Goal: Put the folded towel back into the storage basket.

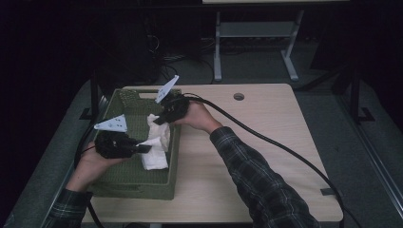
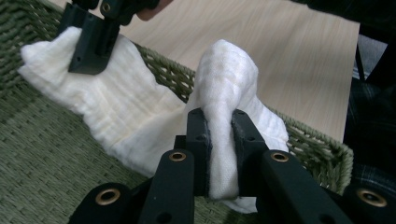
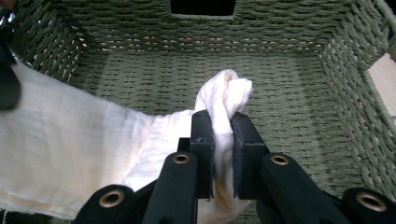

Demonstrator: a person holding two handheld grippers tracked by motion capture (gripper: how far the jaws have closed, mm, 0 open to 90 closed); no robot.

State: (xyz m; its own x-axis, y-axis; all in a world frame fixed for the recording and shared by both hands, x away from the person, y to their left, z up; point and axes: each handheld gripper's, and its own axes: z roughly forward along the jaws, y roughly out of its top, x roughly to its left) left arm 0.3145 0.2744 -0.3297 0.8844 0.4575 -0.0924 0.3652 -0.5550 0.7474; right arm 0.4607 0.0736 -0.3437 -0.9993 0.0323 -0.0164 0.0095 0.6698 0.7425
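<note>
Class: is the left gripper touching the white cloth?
Touching. The left gripper view shows the left gripper with its jaws clamped on a fold of the white cloth.

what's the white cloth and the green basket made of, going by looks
White cloth: looks like soft matte woven cotton or gauze, with fine ribbing and limp folds where both jaws pinch it. Green basket: seems woven from twisted paper cord or grass fibre, with visible plaited strands, dull finish.
</note>
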